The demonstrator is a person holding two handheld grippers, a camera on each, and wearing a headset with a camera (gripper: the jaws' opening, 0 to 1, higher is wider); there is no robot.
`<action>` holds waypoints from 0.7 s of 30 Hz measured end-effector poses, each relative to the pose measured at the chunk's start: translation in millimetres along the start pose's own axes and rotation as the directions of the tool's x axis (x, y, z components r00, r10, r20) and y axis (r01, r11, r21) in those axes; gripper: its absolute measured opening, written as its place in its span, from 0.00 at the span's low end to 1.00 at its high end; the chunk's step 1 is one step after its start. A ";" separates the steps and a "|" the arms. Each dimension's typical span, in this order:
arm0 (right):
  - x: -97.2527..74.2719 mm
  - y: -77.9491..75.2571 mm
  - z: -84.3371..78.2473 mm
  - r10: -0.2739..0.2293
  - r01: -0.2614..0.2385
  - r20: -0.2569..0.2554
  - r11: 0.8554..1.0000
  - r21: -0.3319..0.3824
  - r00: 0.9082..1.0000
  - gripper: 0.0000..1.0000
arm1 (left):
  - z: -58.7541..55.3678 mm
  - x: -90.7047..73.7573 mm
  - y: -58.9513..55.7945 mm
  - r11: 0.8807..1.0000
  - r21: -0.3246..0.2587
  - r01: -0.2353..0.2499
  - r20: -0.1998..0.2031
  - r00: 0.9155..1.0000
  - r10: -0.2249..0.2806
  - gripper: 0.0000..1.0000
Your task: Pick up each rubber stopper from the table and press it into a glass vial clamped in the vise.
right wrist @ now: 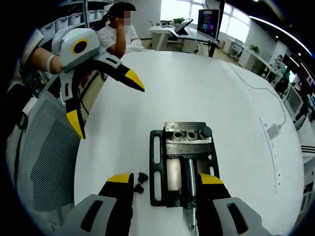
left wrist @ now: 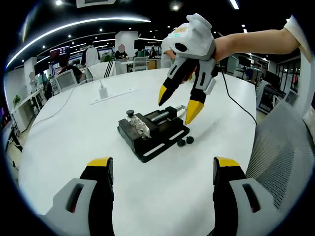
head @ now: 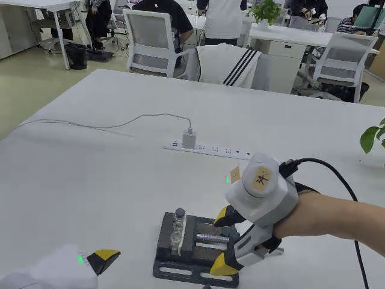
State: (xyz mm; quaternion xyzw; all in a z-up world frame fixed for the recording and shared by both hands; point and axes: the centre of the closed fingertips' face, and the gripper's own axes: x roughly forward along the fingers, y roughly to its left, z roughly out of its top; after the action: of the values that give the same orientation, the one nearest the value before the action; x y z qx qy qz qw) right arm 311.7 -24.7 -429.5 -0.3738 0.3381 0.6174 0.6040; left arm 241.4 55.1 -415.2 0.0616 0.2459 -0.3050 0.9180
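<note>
Near side of the vise (head: 167, 238), left gripper (left wrist: 162, 162) hangs well short of it, jaws spread wide, holding nothing.

Just beside the vise base at the screw end, two loose rubber stoppers (right wrist: 141, 182) sit on the table (head: 120, 180), close together.

Risk as I read it: they're small and round, so an off-centre pinch could squirt one away. They're also packed tight enough that a closing finger may shove the second one off.

Right gripper (right wrist: 165, 179) hovers over that same screw end, wide open, empty. The stoppers lie just outside its left finger (right wrist: 120, 189), not between the fingers, so it needs a sideways shift first.

Far end of the vise: glass vials (right wrist: 184, 133) clamped in a row, two open, one vial (right wrist: 205, 132) already capped. Pressing off-axis could jam a stopper crooked or load the glass sideways.

Beyond the vise: power strip (head: 207, 149).
</note>
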 end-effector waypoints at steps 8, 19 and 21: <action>0.1 19.7 -8.3 0.016 -0.016 0.008 1.000 0.013 1.000 0.38 | -1.7 1.3 -3.0 1.000 -0.001 0.007 0.002 1.000 -0.007 0.82; 14.3 44.0 -34.1 0.026 -0.026 -0.012 0.998 0.050 1.000 0.23 | -5.7 3.7 -6.6 1.000 -0.013 0.015 -0.001 1.000 -0.015 0.81; 17.5 45.6 -38.1 0.013 -0.013 -0.025 1.000 0.026 1.000 0.19 | -6.7 3.8 -7.1 1.000 -0.015 0.016 -0.003 1.000 -0.016 0.81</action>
State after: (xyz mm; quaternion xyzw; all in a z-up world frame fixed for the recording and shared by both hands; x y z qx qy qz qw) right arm 268.3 -51.1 -465.1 -0.3715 0.3559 0.6122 0.6004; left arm 237.1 49.1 -422.6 0.0530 0.2500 -0.3102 0.9157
